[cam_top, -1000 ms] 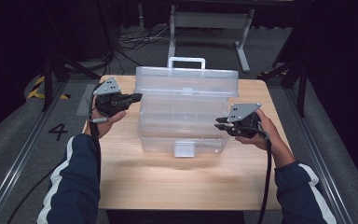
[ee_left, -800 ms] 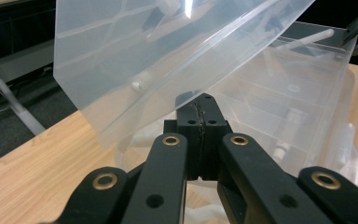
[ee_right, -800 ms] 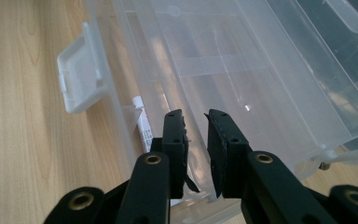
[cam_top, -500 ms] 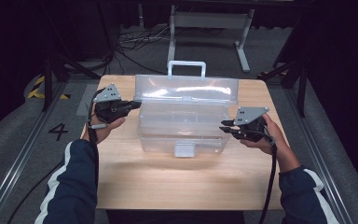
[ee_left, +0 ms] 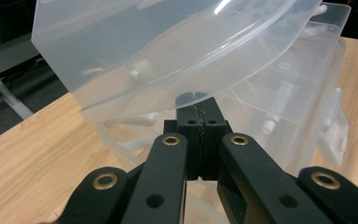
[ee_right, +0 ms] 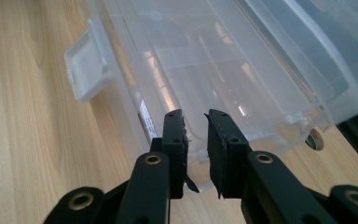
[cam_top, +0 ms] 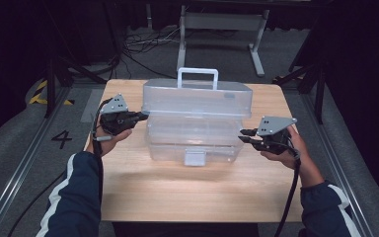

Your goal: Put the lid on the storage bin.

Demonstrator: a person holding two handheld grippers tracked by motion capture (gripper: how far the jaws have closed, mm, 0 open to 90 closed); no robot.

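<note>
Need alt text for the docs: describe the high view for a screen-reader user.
A clear plastic toolbox with its lid part-raised sits on a wooden table. A person holds the left gripper, fingers shut, under the lid's left edge, and the right gripper by the box's right end.

Showing on one light wooden desk (cam_top: 187,192): one clear plastic tiered storage box (cam_top: 197,123), bearing one white carry handle (cam_top: 197,74) and one front latch (cam_top: 195,158); two black two-jaw tongs, left (cam_top: 143,117) and right (cam_top: 244,136).
</note>
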